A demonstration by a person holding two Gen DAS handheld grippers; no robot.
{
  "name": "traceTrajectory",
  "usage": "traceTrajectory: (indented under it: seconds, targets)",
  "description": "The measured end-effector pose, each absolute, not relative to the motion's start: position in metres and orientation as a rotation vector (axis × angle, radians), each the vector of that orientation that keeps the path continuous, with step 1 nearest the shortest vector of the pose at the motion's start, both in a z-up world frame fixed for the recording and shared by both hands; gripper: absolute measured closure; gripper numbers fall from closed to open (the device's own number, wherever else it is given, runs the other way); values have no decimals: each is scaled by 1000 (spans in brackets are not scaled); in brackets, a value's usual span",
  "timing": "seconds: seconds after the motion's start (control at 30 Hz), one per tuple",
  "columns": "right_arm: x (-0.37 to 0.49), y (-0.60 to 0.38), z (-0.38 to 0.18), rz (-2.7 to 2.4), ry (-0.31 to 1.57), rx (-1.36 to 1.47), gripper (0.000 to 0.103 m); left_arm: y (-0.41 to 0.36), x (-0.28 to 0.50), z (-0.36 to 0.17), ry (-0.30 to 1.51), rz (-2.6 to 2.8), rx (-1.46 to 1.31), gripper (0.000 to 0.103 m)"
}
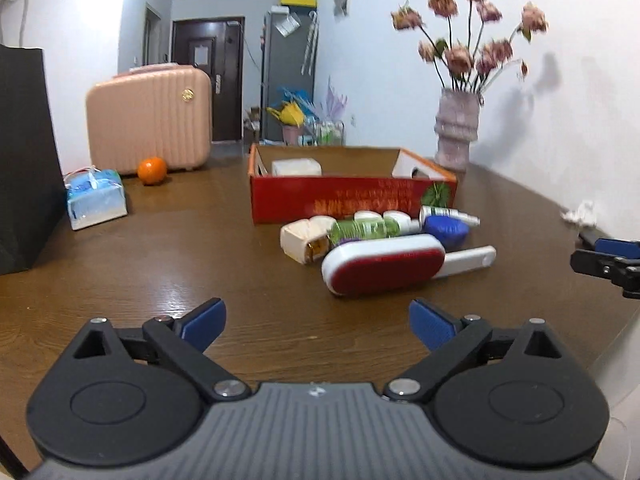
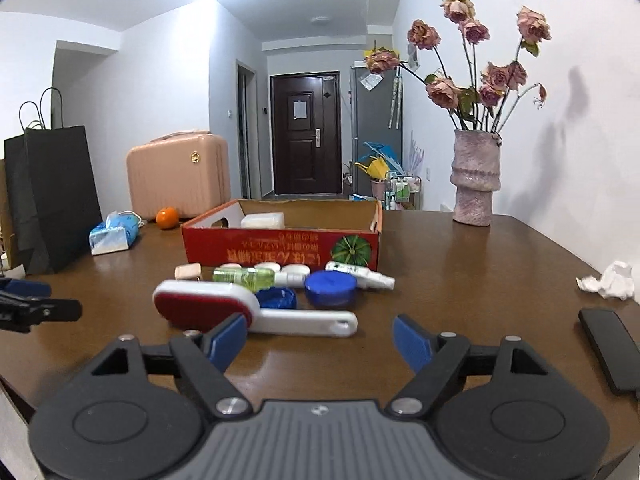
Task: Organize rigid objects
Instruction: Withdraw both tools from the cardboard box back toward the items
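A red cardboard box (image 1: pixel 352 200) (image 2: pixel 280 246) stands open on the brown table, with a white block (image 1: pixel 297 167) (image 2: pixel 263 221) inside. In front of it lie a red-and-white lint brush (image 1: pixel 384 269) (image 2: pixel 208 304), a green bottle (image 1: pixel 366 229) (image 2: pixel 244 278), a blue round jar (image 1: pixel 446 231) (image 2: pixel 330 288), a white spray bottle (image 1: pixel 448 213) (image 2: pixel 360 274) and a beige box (image 1: pixel 302 240) (image 2: pixel 188 271). My left gripper (image 1: pixel 318 324) is open and empty, short of the brush. My right gripper (image 2: pixel 318 340) is open and empty, its left finger beside the brush handle.
A vase of dried roses (image 1: pixel 456 132) (image 2: pixel 476 176) stands at the back right. A pink case (image 1: pixel 150 118), an orange (image 1: pixel 152 170), a tissue pack (image 1: pixel 96 198) and a black bag (image 1: pixel 24 160) are at the left. A crumpled tissue (image 2: pixel 608 280) and a black phone (image 2: pixel 610 348) lie at the right.
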State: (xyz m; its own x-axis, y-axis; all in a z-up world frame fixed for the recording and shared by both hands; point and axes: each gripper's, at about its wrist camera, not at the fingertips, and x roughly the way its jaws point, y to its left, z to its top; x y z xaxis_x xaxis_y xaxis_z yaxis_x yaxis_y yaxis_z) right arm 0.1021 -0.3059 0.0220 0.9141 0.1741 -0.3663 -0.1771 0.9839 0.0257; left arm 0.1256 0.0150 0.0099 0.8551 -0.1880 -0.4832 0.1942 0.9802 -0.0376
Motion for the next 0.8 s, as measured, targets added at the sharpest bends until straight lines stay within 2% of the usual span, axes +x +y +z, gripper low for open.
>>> traceTrajectory:
  seconds: [0.3, 0.47, 0.63, 0.8]
  targets:
    - [136, -321, 1, 172, 464, 60, 26, -10, 170, 10, 532, -238, -54, 6]
    - [179, -323, -7, 183, 518, 64, 44, -8, 209, 10, 578, -211, -137, 15]
    - [221, -327, -9, 185, 545, 127, 55, 0, 239, 3, 638, -214, -254, 32]
    - [253, -328, -10, 169, 544, 177, 65, -4, 246, -9, 651, -232, -243, 38]
